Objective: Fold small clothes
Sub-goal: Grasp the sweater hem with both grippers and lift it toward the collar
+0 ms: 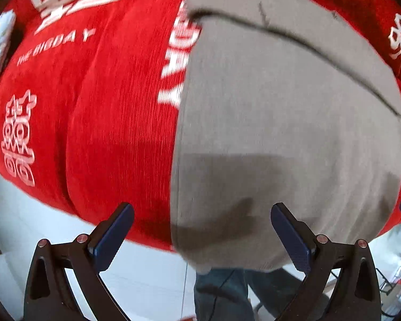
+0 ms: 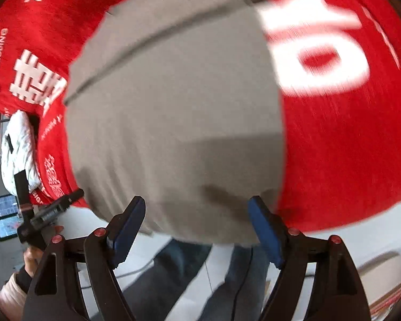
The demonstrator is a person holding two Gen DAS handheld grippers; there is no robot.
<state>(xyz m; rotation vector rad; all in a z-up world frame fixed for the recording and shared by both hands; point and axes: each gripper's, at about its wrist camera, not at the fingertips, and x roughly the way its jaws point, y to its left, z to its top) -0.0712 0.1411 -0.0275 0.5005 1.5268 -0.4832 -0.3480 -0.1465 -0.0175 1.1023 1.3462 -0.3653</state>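
Note:
A grey garment (image 1: 280, 120) lies flat on a red tablecloth (image 1: 107, 107) with white lettering. A fold line crosses its far part, and its near end reaches the table's front edge. My left gripper (image 1: 202, 208) hangs open over the garment's near left edge, with nothing between its blue pads. In the right wrist view the same grey garment (image 2: 173, 107) fills the middle. My right gripper (image 2: 196, 200) stands open over its near end, pads apart and holding nothing. The left gripper (image 2: 50, 211) shows at the left there, held by a hand (image 2: 30, 256).
A white bundle of cloth (image 2: 18, 149) lies at the table's left end, also visible as a white cloth (image 1: 0, 42) in the left wrist view. A person's legs in jeans (image 2: 173, 281) stand at the front edge. A screen (image 2: 2, 214) is on the floor side, left.

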